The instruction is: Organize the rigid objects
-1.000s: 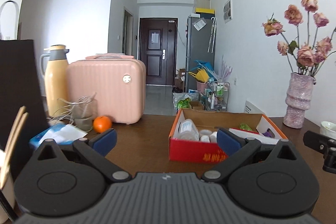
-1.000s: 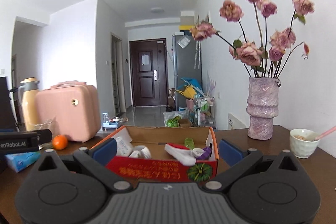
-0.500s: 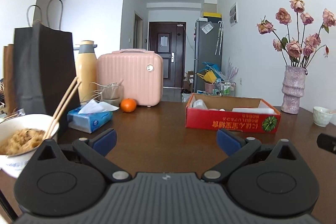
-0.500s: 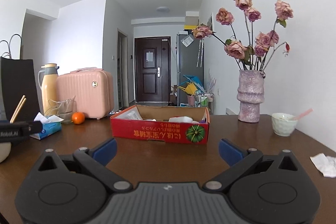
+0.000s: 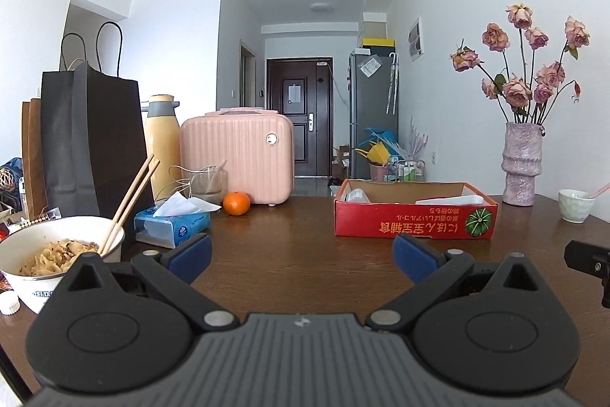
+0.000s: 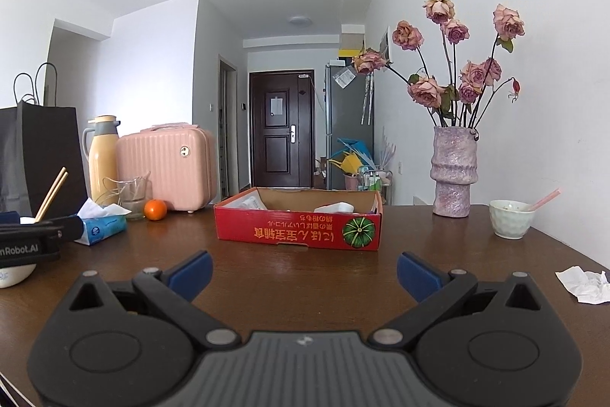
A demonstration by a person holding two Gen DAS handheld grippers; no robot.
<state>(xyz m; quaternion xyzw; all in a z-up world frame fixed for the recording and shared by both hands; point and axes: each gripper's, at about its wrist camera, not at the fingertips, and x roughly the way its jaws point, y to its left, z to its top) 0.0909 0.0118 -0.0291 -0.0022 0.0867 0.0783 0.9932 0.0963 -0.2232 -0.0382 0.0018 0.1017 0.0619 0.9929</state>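
A red cardboard box (image 5: 415, 222) (image 6: 297, 229) with a pumpkin print sits on the dark wooden table (image 5: 297, 254) (image 6: 305, 269), holding white bottles and packets that barely show over its rim. My left gripper (image 5: 303, 256) hovers low over the table well in front of the box, open, with nothing between its blue pads. My right gripper (image 6: 305, 271) is likewise open and empty, short of the box's front wall. The left gripper's body (image 6: 26, 243) shows at the left edge of the right wrist view.
On the left stand a noodle bowl with chopsticks (image 5: 57, 252), a tissue pack (image 5: 171, 222), an orange (image 5: 236, 203), a glass (image 5: 206, 182), a yellow flask (image 5: 162, 143), a pink case (image 5: 238, 155) and a black bag (image 5: 91, 147). To the right are a flower vase (image 6: 453, 170), a small cup (image 6: 509, 218) and crumpled paper (image 6: 583, 283).
Both grippers have pulled back from the box and lowered; the box now looks smaller and farther away. The noodle bowl and black bag have come into the left view.
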